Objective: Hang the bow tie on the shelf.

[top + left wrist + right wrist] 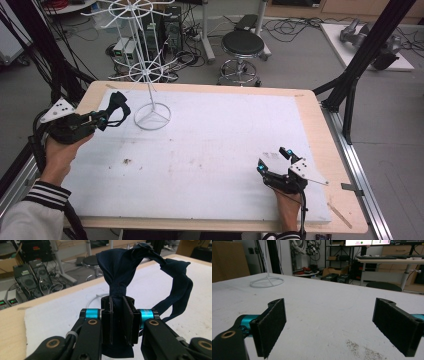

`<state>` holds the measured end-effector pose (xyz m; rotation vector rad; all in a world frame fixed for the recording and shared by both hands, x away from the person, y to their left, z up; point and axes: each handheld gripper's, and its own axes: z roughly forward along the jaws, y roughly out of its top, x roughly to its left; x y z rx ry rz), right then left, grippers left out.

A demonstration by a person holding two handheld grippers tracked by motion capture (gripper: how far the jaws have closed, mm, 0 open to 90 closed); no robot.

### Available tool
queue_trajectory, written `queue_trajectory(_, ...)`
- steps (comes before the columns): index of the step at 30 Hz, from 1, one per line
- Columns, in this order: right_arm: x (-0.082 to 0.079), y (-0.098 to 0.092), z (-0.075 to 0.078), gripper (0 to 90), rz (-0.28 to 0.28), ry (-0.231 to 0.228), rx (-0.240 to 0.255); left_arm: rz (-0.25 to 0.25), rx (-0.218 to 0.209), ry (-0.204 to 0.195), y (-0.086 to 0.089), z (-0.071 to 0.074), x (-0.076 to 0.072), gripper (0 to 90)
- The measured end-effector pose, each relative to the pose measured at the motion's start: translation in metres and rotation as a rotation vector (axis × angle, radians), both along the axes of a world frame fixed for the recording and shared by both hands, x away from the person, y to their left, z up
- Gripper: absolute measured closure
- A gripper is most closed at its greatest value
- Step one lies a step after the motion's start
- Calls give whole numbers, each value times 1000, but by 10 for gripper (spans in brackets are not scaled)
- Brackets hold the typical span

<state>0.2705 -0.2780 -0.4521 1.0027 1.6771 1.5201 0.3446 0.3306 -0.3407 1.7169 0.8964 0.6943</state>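
Now lift your left gripper (106, 120), clamped on the navy cloth loop (150, 272), toward the white wire rack (145, 60); keep your right gripper (274, 161) open beside it.

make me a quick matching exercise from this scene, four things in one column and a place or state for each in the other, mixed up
Things:
1. left hand-held gripper
2. right hand-held gripper
3. dark blue cloth
4. white wire rack

States or places:
A. stands on a ring base at the far left of the white mat
B. jaws wide apart, nothing between them
C. pinched between jaws, looping up above them
D. jaws closed, at the table's left edge

Pairs: 1-D, 2-B, 3-C, 4-A
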Motion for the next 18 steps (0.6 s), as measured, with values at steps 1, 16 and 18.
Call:
queue_trajectory(1,0,0,0,108,1,1,-1,4,-5,-13,0,3,0,786)
queue_trajectory(16,0,0,0,108,3,5,0,12,-34,-61,-5,25,13,786)
queue_trajectory(18,0,1,0,108,1,3,-2,12,-34,-60,-6,26,17,786)
